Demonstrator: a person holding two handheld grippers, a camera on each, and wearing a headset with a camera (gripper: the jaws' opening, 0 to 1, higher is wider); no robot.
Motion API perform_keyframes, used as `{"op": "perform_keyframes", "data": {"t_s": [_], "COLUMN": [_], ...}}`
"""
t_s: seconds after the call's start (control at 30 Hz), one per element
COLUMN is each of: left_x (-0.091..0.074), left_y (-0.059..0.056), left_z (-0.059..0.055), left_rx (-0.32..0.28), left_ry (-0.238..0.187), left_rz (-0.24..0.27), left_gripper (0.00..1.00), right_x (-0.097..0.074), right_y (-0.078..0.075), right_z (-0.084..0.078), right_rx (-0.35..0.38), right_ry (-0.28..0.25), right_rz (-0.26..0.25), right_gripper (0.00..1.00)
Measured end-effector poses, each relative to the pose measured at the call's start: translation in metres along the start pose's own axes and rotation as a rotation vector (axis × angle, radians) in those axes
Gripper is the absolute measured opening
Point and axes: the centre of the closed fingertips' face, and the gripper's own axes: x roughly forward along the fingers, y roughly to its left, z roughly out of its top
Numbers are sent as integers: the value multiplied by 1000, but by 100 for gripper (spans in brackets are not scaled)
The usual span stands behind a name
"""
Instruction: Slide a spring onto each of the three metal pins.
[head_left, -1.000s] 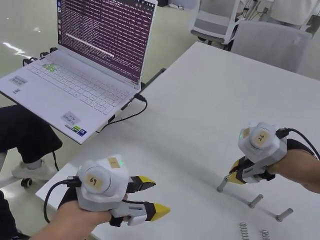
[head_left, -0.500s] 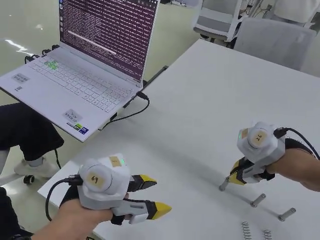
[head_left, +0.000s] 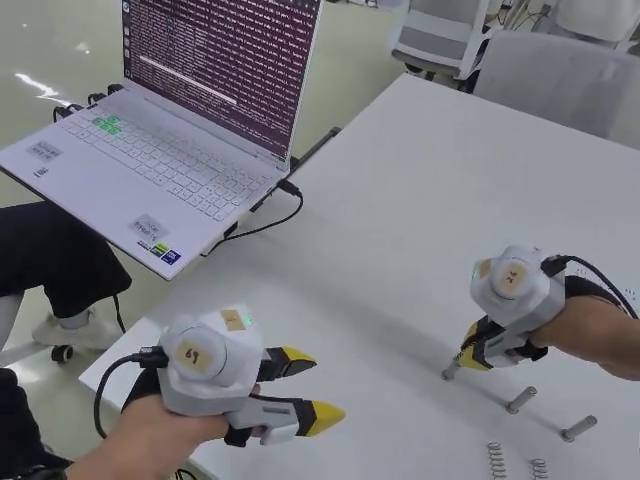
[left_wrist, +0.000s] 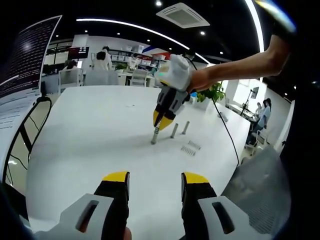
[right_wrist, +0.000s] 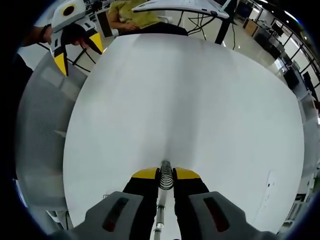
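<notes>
The right gripper (right_wrist: 166, 174) has its jaws pinched shut on a spring (right_wrist: 166, 181), holding it in line with the pin (right_wrist: 159, 216) that runs down between the jaws. Whether the spring is fully seated cannot be told, so this first fitting looks to be in hand rather than finished. Just beyond it in the head view, two other pins (head_left: 518, 400) (head_left: 578, 429) lie bare on the table (head_left: 420, 200), and two springs (head_left: 490, 460) (head_left: 539, 468) lie loose near them, waiting. The left gripper (head_left: 312, 388) hovers well apart, jaws wide open and empty.
</notes>
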Motion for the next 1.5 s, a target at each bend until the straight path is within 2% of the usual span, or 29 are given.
{"op": "perform_keyframes", "data": {"t_s": [0.6, 0.93, 1.5], "left_x": [0, -1, -1], "left_y": [4, 8, 8], "left_z": [-1, -3, 1], "left_rx": [-9, -13, -4], "left_ry": [-1, -2, -3], "left_rz": [4, 10, 7], "left_gripper": [36, 35, 36], "right_x": [22, 29, 25], "right_y": [-2, -2, -1], "right_z": [-4, -5, -8], "right_rx": [-13, -19, 2], "right_ry": [44, 59, 54], "right_rz": [24, 31, 26], "right_gripper": [9, 9, 11]}}
